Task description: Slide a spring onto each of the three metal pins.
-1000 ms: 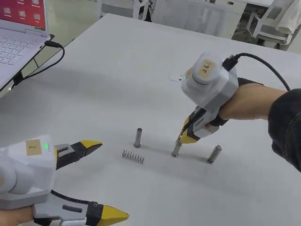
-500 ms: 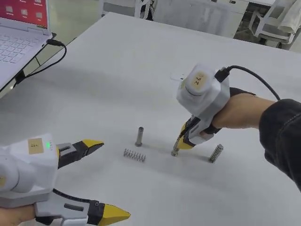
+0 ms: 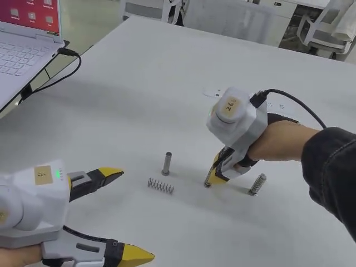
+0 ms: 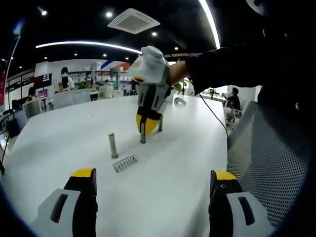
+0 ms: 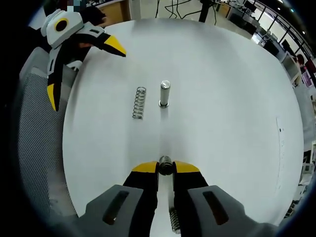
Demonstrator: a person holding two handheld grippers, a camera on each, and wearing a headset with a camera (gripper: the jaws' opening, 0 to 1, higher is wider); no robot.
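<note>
Three metal pins stand in a row on the white table (image 3: 139,83). The left pin (image 3: 166,163) (image 5: 164,93) (image 4: 113,144) is bare. A loose spring (image 3: 161,186) (image 5: 139,102) (image 4: 125,163) lies beside it. My right gripper (image 3: 214,177) (image 5: 165,167) is shut on a spring (image 4: 143,132) set over the middle pin (image 3: 208,181). The right pin (image 3: 256,184) (image 4: 160,124) wears a spring. My left gripper (image 3: 125,217) (image 4: 153,185) hovers open and empty at the near left, well short of the loose spring.
An open laptop (image 3: 22,39) with a black cable (image 3: 64,69) sits at the table's far left edge. A small white tag (image 3: 214,92) lies behind the right gripper, whose own cable (image 3: 295,105) trails along the person's sleeve. Office chairs stand beyond the table.
The right gripper has come down and toward me with its spring, from above the middle pin to low over it. The left gripper has stayed put.
</note>
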